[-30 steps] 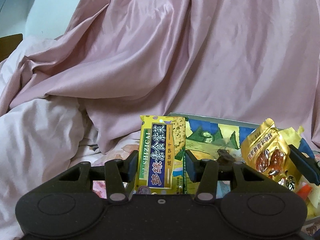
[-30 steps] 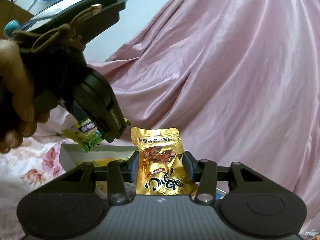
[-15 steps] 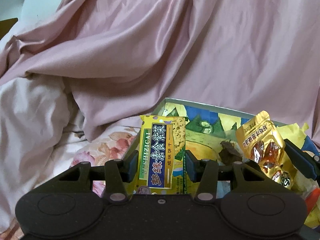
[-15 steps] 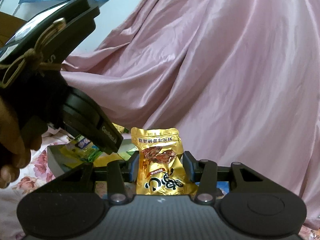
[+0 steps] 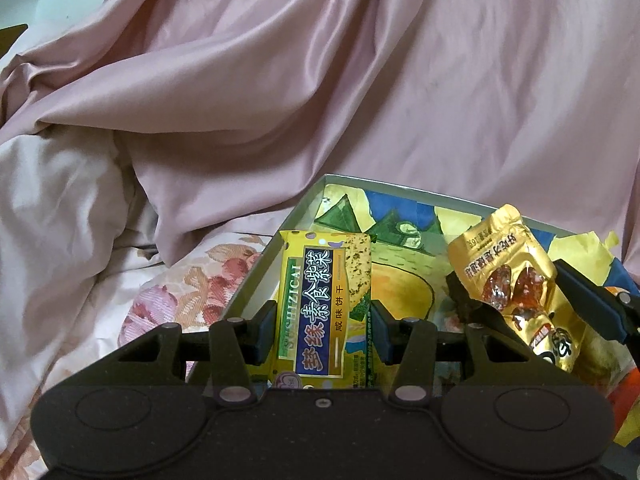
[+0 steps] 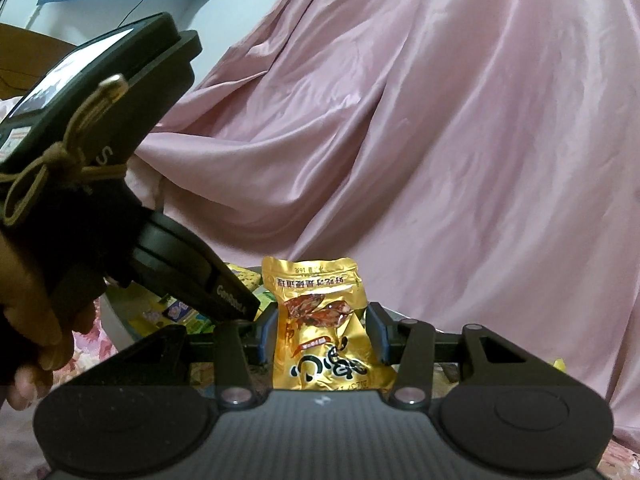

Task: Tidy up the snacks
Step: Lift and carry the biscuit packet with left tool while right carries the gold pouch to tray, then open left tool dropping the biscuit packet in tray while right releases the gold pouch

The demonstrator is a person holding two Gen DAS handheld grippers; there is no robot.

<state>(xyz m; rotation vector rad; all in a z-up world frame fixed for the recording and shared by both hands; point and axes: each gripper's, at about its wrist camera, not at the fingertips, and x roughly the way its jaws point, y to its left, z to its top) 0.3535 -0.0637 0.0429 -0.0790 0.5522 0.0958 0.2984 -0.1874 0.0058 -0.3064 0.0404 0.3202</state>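
Left wrist view: my left gripper [image 5: 324, 330], clamped on the yellow cracker pack [image 5: 324, 312], has dipped over the open box [image 5: 256, 284], now fuller in frame; my right gripper [image 6: 322, 334] pinches the gold pouch [image 6: 320, 328] alongside, ready for placing, I judge.

Each camera sits just behind its own jaws and looks forward along them, very close. The left view tilts downward into an open box [image 5: 308, 208] lying on a flowered bedsheet [image 5: 180, 300], with pink drapery [image 5: 360, 80] behind. The right view faces roughly level toward the same drapery. Both views share the gold packet [image 6: 320, 328] and the yellow packet [image 5: 324, 308]; the right view also catches the left gripper [image 6: 236, 304] from its side, at its left edge.
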